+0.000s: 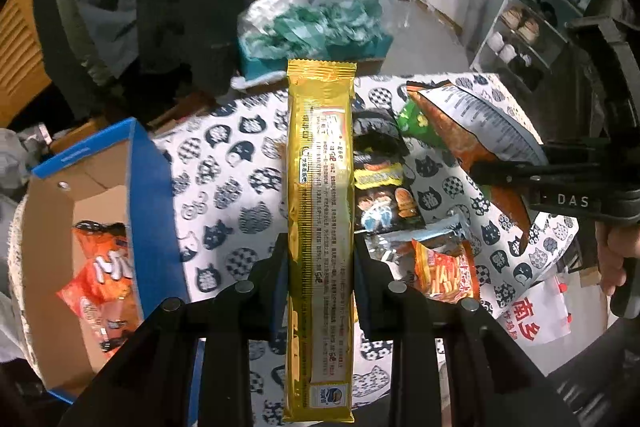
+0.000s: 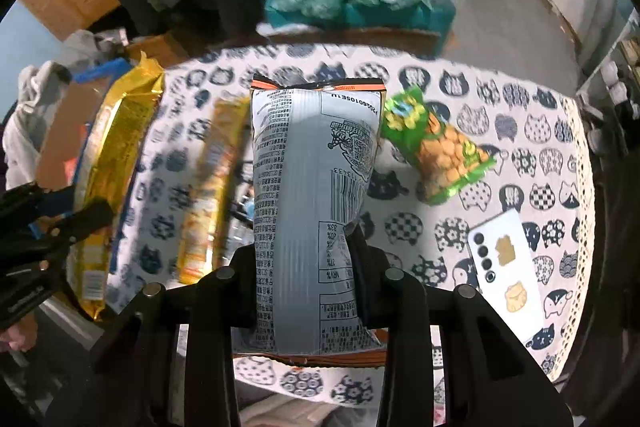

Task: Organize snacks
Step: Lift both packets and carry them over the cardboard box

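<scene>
My left gripper [image 1: 320, 267] is shut on a long gold snack packet [image 1: 321, 187] and holds it above the cat-print tablecloth [image 1: 224, 187]. The same packet shows at the left in the right wrist view [image 2: 116, 163]. My right gripper [image 2: 308, 259] is shut on a grey and orange chip bag [image 2: 312, 187], held above the table; the bag also shows in the left wrist view [image 1: 472, 131]. A blue-edged cardboard box [image 1: 136, 183] at the left holds orange snack bags [image 1: 104, 275]. A green biscuit bag [image 2: 436, 151] lies on the cloth.
Several small snack packets [image 1: 384, 195] and an orange stick-snack bag [image 1: 444, 271] lie on the cloth. A white phone [image 2: 508, 267] lies at the right. A bag of teal packets [image 1: 316, 27] sits behind the table. A shoe rack [image 1: 532, 15] stands far right.
</scene>
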Demonstrator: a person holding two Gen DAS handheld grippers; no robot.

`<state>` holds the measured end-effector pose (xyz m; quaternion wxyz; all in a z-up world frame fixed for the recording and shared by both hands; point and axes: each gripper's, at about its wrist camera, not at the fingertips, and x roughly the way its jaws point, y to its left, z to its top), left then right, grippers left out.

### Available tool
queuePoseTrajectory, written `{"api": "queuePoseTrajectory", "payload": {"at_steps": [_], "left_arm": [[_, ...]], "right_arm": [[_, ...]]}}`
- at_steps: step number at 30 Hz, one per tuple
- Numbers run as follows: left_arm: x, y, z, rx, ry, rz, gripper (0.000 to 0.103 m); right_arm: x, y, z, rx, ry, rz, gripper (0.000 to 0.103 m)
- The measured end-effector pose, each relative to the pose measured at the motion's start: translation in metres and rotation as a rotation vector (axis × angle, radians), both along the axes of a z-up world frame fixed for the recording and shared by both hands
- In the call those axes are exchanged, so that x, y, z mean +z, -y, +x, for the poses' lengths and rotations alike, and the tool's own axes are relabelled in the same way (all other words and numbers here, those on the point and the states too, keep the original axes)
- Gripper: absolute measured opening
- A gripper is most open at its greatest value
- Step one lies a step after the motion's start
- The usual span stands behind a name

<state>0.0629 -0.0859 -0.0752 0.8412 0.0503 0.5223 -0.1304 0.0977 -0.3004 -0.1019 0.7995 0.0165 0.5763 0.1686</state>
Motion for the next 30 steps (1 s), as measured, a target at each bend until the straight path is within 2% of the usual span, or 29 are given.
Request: {"api": "queuePoseTrajectory", "payload": {"at_steps": [17, 30], "left_arm": [[0.035, -0.069, -0.005, 0.098, 0.077, -0.017, 0.029], [0.032, -0.145, -0.005, 0.228, 0.098, 0.013, 0.028]], "right_arm": [[0.027, -0.073, 0.0, 0.111, 0.051, 0.055, 0.033], [0.035, -0.126, 0.004, 0.173, 0.049, 0.078, 0.033]]}}
